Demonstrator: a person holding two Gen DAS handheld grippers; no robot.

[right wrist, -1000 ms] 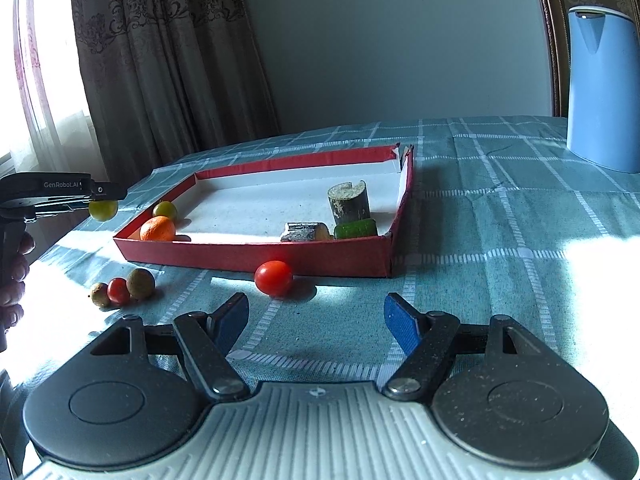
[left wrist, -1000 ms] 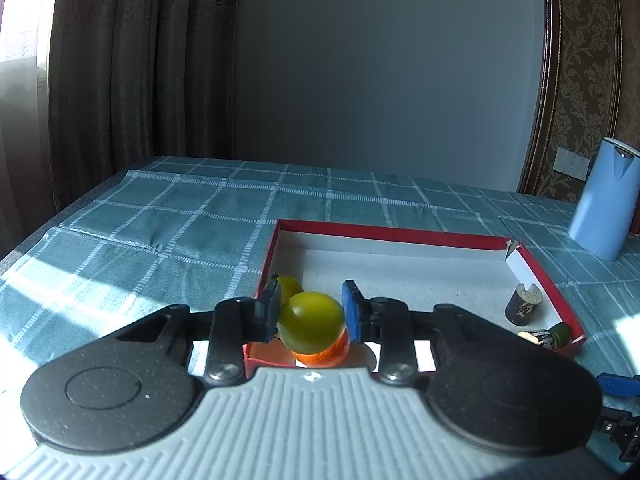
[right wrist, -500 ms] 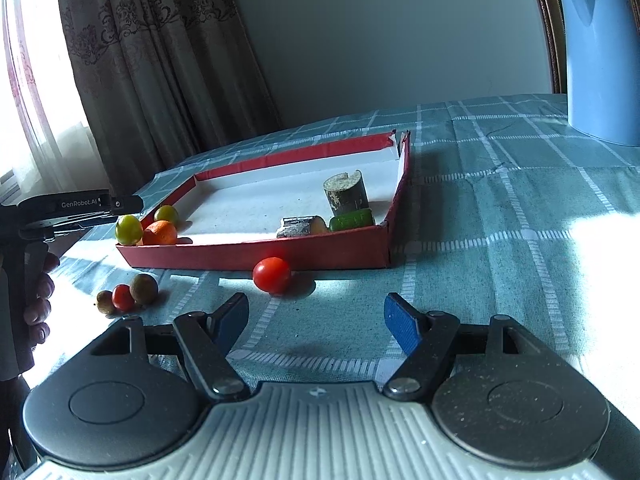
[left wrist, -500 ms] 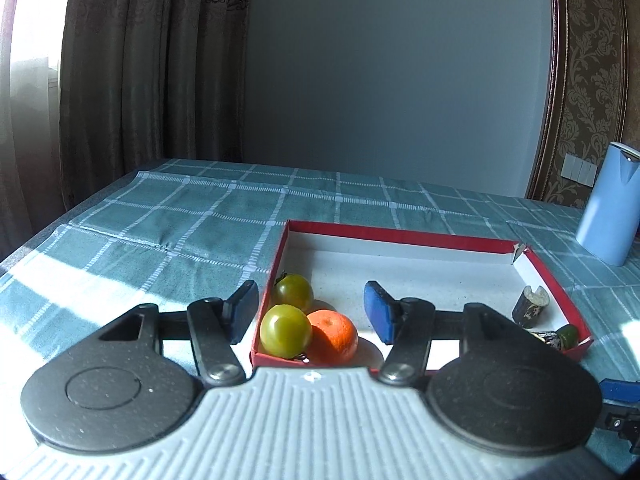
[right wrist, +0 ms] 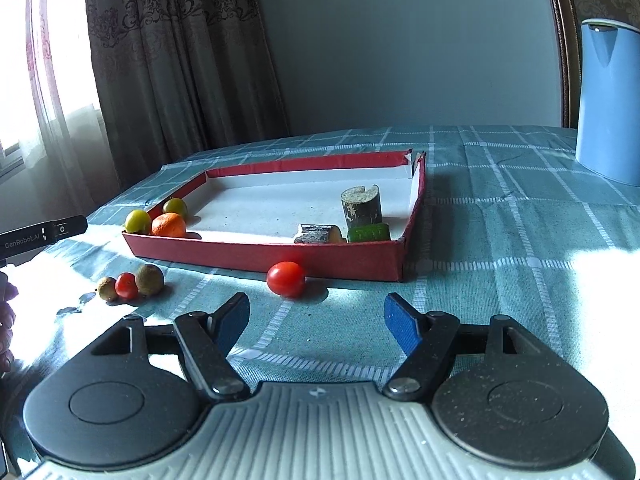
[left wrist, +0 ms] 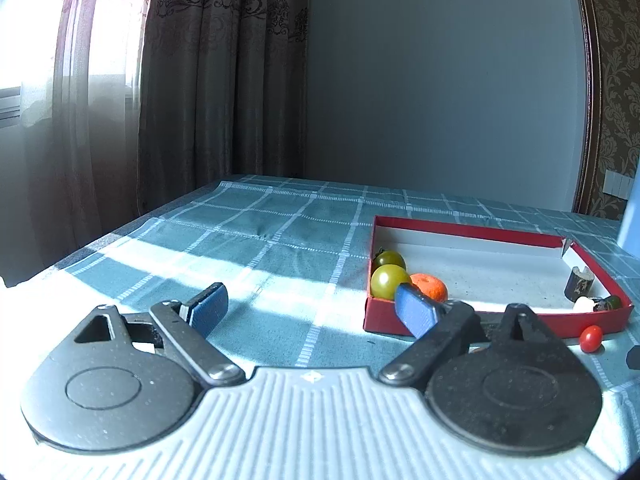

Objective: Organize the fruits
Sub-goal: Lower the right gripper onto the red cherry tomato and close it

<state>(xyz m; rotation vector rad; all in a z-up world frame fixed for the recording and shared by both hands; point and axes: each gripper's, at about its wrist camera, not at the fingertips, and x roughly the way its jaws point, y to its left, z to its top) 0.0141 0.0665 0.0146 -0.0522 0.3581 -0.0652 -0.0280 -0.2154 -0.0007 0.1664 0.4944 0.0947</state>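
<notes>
Sunlight falls across the desk (right wrist: 500,216), which wears a teal cloth with pale check lines. At the far left of the right wrist view, part of a person's hand (right wrist: 6,320) shows at the edge. Above it pokes the black tip of the left hand-held gripper (left wrist: 310,306). Its blue jaws are opening wide, and nothing sits between them, only cloth.

Just past that tip, three little fruits huddle on the cloth and touch each other: a small brown round fruit (right wrist: 106,288), a small red tomato (right wrist: 126,285) and a bigger brown round fruit (right wrist: 149,279).

Next comes the flat red cardboard box with a white floor (right wrist: 340,258). In its near left corner lie a yellow-green tomato (right wrist: 138,221), a darker green tomato (right wrist: 175,207) and a round orange fruit (right wrist: 169,225), all packed close together. Over by the right wall of the box stands a short wooden stump with a notch on top (right wrist: 361,208). In front of it lie a small chunk of bark-covered wood (right wrist: 316,234) and a short green piece (right wrist: 369,233).

A bigger red tomato (right wrist: 286,279) rests on the cloth just outside the near wall of the box.

The right hand-held gripper (right wrist: 316,322) hovers low in front of that tomato. Its blue jaws are spread and closing a little, with nothing between them.

Far to the right stands a tall light blue jug (right wrist: 610,100).
</notes>
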